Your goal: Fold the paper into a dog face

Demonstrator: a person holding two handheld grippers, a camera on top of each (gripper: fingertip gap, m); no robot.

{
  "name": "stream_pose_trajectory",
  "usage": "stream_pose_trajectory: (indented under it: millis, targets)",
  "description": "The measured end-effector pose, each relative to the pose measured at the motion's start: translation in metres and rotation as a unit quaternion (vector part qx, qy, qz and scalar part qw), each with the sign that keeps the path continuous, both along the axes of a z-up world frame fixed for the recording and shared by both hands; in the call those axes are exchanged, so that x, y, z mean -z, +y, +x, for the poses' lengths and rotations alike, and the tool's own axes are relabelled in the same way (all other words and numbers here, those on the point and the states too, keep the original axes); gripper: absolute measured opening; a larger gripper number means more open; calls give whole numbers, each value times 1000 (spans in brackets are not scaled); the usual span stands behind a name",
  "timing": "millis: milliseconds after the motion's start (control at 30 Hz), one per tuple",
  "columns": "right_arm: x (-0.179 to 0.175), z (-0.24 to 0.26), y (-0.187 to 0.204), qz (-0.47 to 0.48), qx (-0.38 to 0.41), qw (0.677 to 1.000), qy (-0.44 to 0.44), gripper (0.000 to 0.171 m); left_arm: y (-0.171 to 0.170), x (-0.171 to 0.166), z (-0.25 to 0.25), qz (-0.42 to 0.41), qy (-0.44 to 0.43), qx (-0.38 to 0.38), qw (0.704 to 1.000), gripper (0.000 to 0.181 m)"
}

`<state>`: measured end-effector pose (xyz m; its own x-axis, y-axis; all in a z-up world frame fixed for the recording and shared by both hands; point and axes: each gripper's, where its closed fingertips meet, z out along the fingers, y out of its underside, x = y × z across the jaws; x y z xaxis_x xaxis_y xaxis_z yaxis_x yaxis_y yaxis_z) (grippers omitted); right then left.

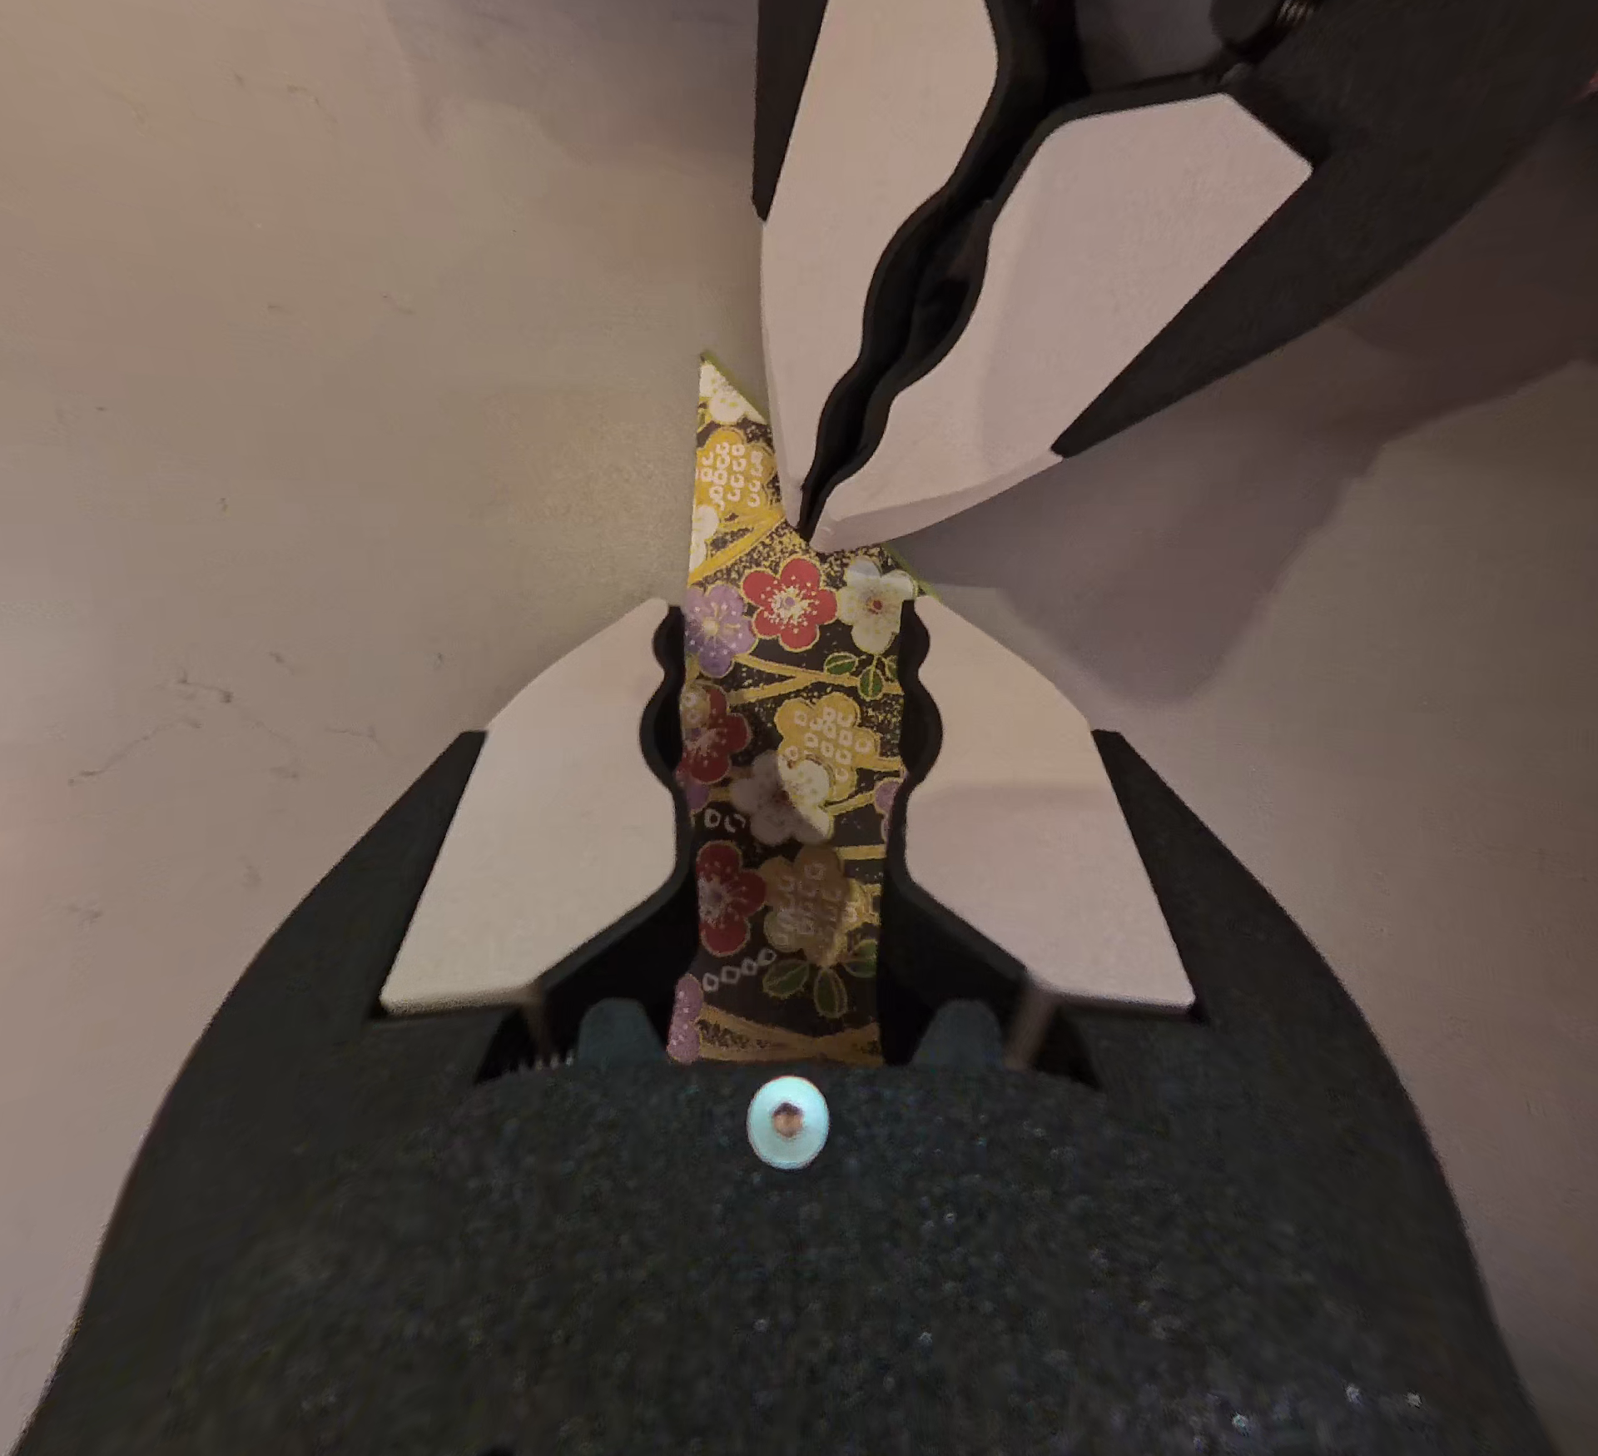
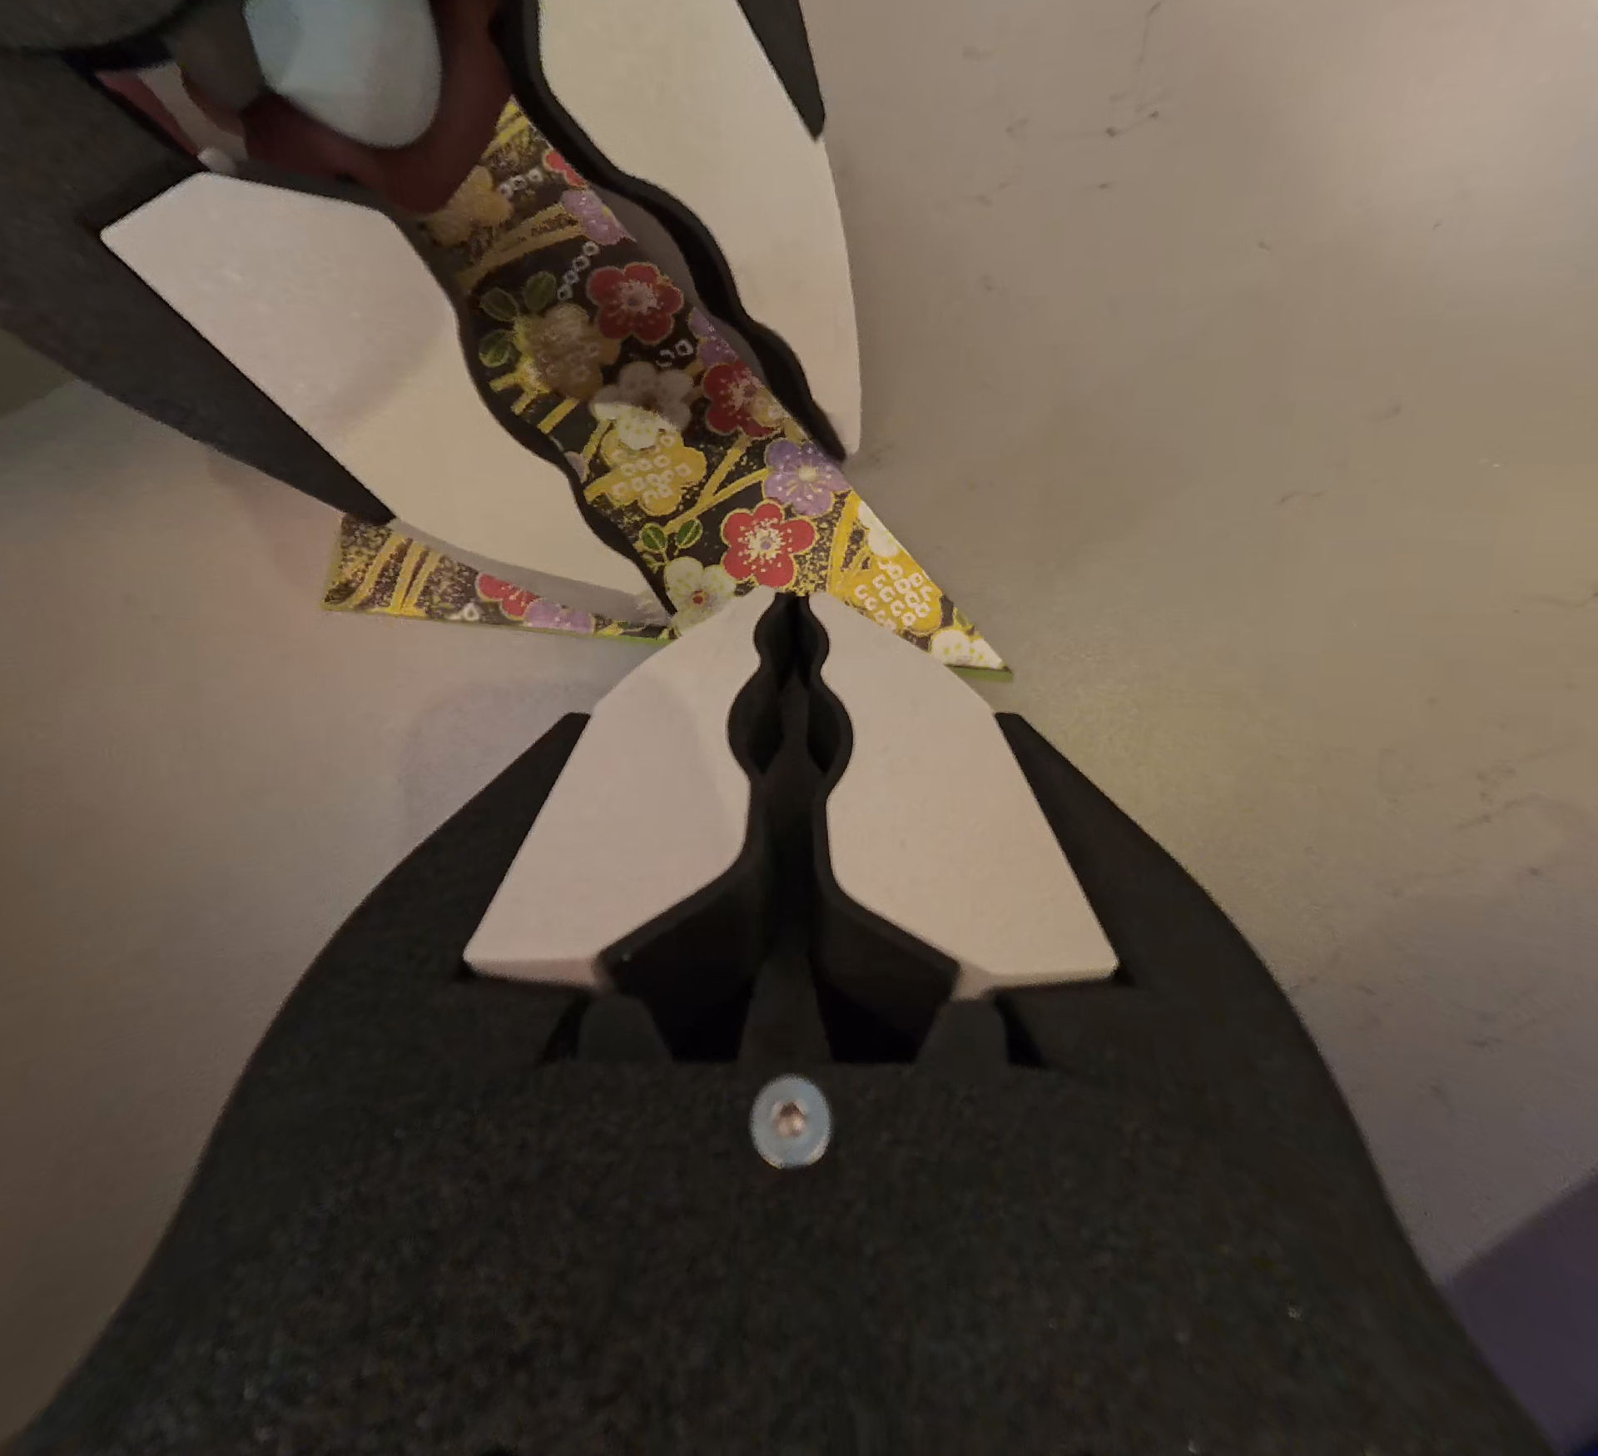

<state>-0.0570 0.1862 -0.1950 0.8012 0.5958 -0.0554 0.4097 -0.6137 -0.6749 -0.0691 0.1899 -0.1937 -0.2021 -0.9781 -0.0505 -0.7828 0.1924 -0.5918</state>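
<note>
Paper with flower print lies on the table between the left gripper's parted jaws; the right gripper's closed jaws touch its edge.

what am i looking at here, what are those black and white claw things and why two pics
The claws are hand-held tongs; a person holds one in each hand, and there is no robot arm. Each picture comes from a camera mounted on one tool, looking along its two fingers, so each view also shows the other tool.

The left tongs are open, resting over a flower-patterned sheet of paper that lies on a pale table. The paper looks folded into a pointed shape. The right tongs are shut, their tip meeting the paper's edge. Whether they actually pinch it or just press on it, I cannot tell.
</note>
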Motion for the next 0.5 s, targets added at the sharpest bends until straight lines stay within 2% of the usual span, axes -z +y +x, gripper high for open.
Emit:
stream_pose_trajectory:
  millis: [233, 367, 500]
  targets:
    - [0, 0, 0, -1, 0, 1000, 0, 0, -1, 0, 1, 7, -3, 1, 1000, 50]
    - [0, 0, 0, -1, 1, 1000, 0, 0, -4, 0, -1, -6, -3, 5, 1000, 42]
    - [0, 0, 0, -2, 1, 1000, 2, 0, -3, 0, 0, 0, -4, 3, 1000, 47]
